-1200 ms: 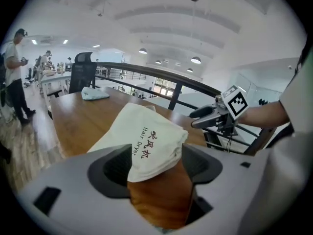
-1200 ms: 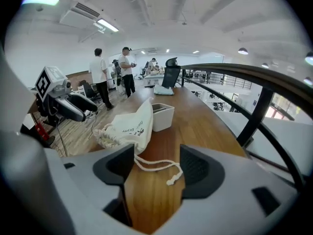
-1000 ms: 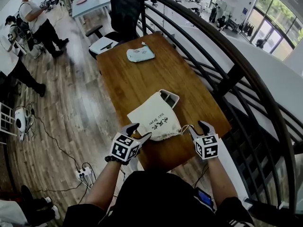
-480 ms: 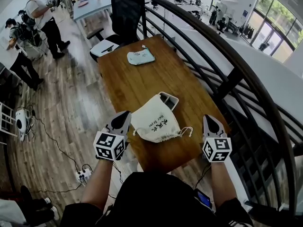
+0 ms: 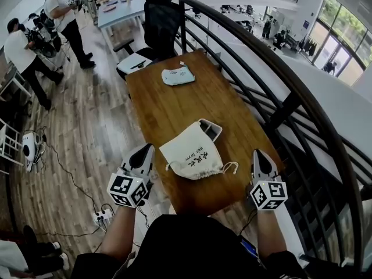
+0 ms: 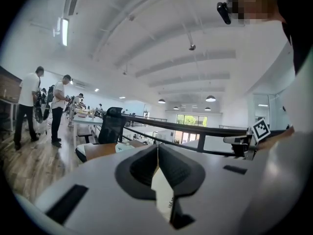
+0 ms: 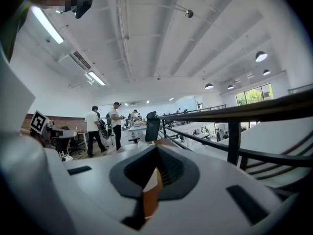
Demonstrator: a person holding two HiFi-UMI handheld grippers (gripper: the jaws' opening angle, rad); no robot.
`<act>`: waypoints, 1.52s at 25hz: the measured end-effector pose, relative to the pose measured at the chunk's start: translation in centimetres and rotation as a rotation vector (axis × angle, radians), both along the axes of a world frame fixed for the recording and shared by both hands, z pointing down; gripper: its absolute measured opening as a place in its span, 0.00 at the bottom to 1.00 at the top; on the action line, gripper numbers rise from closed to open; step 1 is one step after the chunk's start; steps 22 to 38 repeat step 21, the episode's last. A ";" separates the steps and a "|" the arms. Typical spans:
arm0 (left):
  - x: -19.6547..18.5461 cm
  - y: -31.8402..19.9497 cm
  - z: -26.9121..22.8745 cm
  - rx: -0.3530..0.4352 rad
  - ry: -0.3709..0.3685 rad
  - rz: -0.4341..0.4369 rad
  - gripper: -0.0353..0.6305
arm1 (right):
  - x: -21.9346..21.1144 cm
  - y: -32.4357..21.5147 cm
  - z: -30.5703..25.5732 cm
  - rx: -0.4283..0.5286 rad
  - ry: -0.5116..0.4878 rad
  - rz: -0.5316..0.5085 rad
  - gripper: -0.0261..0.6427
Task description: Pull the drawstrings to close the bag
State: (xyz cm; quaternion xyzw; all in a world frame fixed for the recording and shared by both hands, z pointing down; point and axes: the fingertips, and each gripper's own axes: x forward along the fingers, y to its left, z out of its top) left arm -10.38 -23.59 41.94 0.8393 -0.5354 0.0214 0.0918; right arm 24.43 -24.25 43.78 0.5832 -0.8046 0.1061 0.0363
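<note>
A cream drawstring bag [image 5: 190, 154] with dark print lies on the wooden table [image 5: 174, 106] in the head view, its gathered mouth towards me. A cord loop [image 5: 231, 168] trails from the right end of the mouth and a shorter cord end [image 5: 169, 167] from the left. My left gripper [image 5: 147, 149] hovers off the bag's left side, shut and empty. My right gripper [image 5: 257, 153] is off its right side, also shut with nothing in it. In the left gripper view the left gripper [image 6: 157, 149] has its jaws together, and in the right gripper view the right gripper [image 7: 156, 149] is likewise shut.
A white tray [image 5: 210, 129] pokes out from under the bag's far corner. A pale pouch [image 5: 178, 75] lies at the table's far end, with a black chair [image 5: 161, 17] beyond. A dark railing [image 5: 273, 80] runs along the right. People [image 5: 26, 57] stand at the left.
Both grippers were open at the bag's mouth a second ago. They have since shut, drawn apart and risen away from the bag, holding nothing. The bag's mouth looks more gathered.
</note>
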 end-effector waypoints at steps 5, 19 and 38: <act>0.2 0.4 0.6 -0.010 0.003 0.001 0.08 | -0.1 -0.1 0.1 -0.005 -0.008 -0.006 0.03; 0.3 0.0 1.8 -0.035 0.032 0.008 0.08 | -0.3 -0.5 0.8 -0.045 0.020 -0.009 0.03; 0.3 0.0 2.0 -0.044 0.031 0.012 0.08 | -0.4 -0.5 0.9 -0.048 0.026 -0.010 0.03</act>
